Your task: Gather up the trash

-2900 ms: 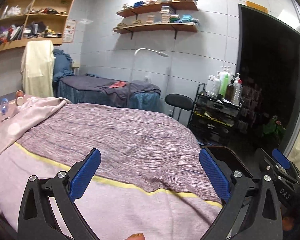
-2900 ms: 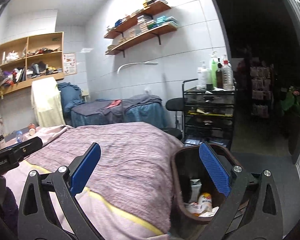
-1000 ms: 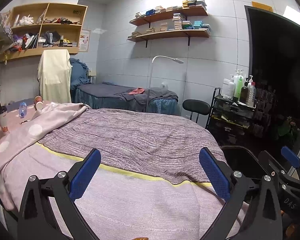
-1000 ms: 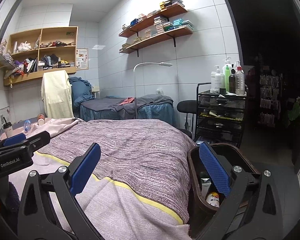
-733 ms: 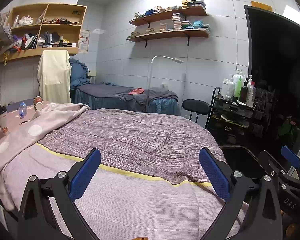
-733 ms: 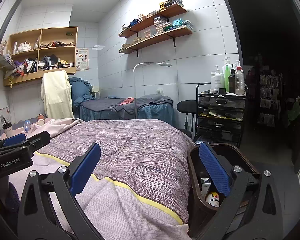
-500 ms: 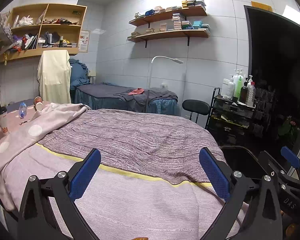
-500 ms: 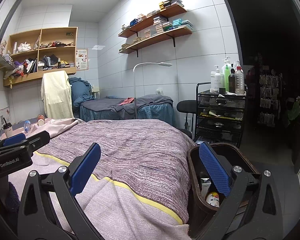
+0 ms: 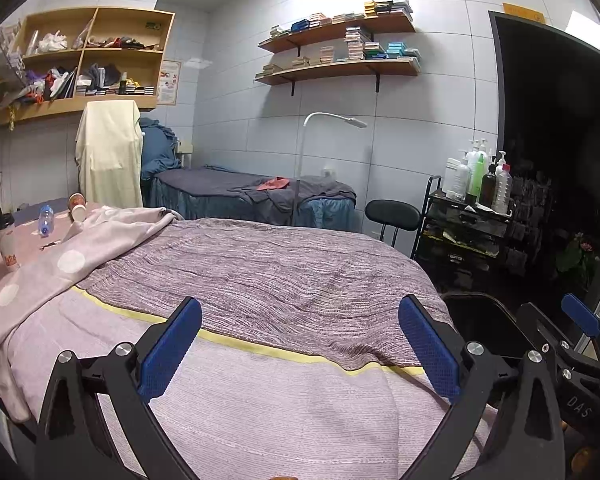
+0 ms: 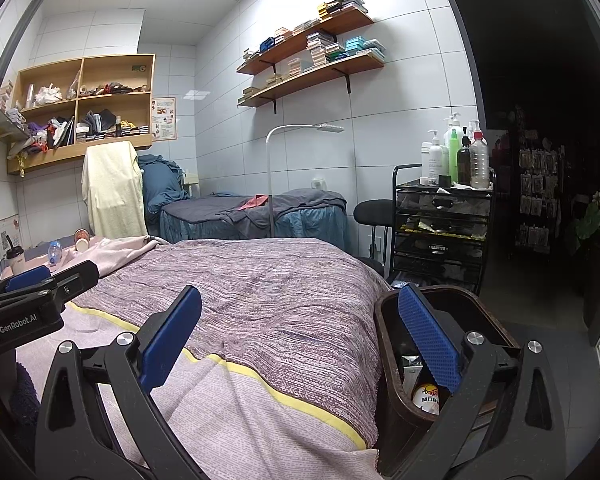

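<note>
My left gripper [image 9: 300,348] hangs open over the near end of a bed [image 9: 260,272] covered in a purple knit blanket, nothing between its fingers. My right gripper [image 10: 300,344] is open too, at the bed's right corner. Beside that corner stands a dark brown trash bin [image 10: 388,360] holding a carton [image 10: 412,368] and a white container [image 10: 426,398]; its rim also shows in the left wrist view, bin [image 9: 480,308]. At the far left of the bed lie a drink cup with a straw [image 9: 6,240], a plastic bottle [image 9: 45,220] and two paper cups [image 9: 77,207].
A black trolley [image 10: 440,232] with bottles stands right of the bed, a black stool [image 10: 374,212] beside it. A second bed [image 9: 240,196] and a floor lamp [image 9: 304,160] are behind. Wall shelves [image 9: 340,68] hang above. A dark doorway [image 10: 540,120] opens at right.
Between 2.9 s and 1 s ago both grippers pulled back and rose, bringing the cups at far left into view. In the last second nothing has visibly moved.
</note>
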`<state>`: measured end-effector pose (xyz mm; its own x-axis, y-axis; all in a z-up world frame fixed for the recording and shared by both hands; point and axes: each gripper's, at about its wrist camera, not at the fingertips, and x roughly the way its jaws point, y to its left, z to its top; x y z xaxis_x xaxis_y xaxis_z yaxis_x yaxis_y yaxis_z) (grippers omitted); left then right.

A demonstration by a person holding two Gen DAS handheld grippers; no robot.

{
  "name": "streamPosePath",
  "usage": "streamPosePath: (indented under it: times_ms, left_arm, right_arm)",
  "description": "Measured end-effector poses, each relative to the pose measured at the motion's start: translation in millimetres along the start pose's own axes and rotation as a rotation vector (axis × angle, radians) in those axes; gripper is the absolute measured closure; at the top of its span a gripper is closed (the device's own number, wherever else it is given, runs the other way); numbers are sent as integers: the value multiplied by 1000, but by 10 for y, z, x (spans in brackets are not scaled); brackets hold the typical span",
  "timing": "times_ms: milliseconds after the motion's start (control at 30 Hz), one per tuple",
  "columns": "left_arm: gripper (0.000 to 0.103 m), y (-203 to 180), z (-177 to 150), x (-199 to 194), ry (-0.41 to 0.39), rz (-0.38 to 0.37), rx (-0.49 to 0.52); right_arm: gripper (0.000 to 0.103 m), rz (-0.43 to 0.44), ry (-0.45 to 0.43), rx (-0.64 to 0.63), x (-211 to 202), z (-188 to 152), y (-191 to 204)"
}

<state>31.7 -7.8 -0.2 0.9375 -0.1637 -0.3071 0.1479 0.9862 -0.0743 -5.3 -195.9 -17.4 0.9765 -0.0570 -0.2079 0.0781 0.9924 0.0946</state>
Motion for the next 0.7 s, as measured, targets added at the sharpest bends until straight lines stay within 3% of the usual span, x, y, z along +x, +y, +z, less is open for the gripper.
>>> streamPosePath:
  times_ms: [700]
  left_arm:
    - [6,-24,25,5,1,-3,9]
  right_arm:
    - [6,-8,0,7,22,-35,-56]
